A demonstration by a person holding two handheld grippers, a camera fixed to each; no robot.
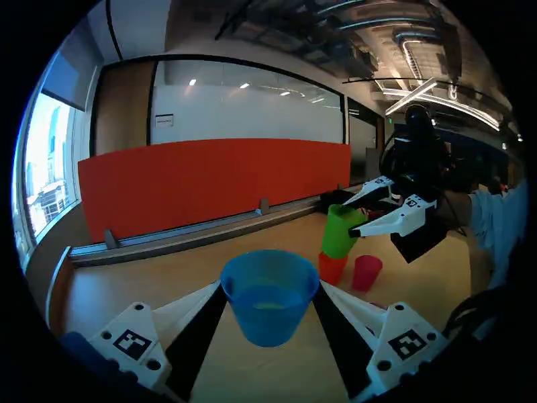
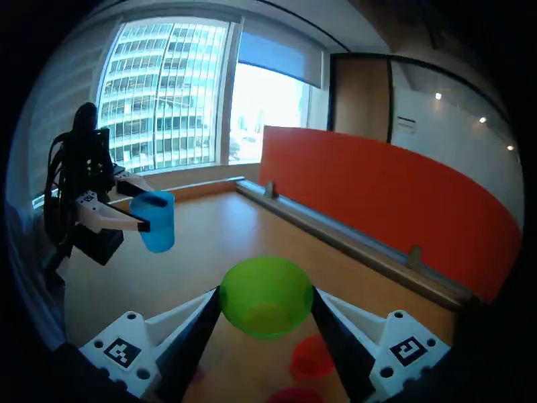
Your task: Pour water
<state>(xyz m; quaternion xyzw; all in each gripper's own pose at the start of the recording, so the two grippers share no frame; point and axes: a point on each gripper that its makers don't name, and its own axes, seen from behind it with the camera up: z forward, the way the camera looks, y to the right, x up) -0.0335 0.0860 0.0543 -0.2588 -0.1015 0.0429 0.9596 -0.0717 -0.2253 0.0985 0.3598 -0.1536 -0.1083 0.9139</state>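
Above the wooden desk (image 1: 168,282), both cups are carried clear of the surface. The left gripper (image 1: 268,290) has its jaws closed against opposite sides of the blue plastic cup (image 1: 268,322), which is held upright with its mouth level, presumably so that nothing spills. The right gripper (image 2: 266,295) is likewise clamped on the green plastic cup (image 2: 266,305). In the left gripper view this cup hangs slightly tilted, just above an orange cup (image 1: 331,267), with a red cup (image 1: 366,272) beside it. Both of these stand well in from the desk edge that carries the orange partition (image 1: 201,181). Water level in either held cup cannot be determined. The two held cups are well apart, so pouring does not appear to have begun.
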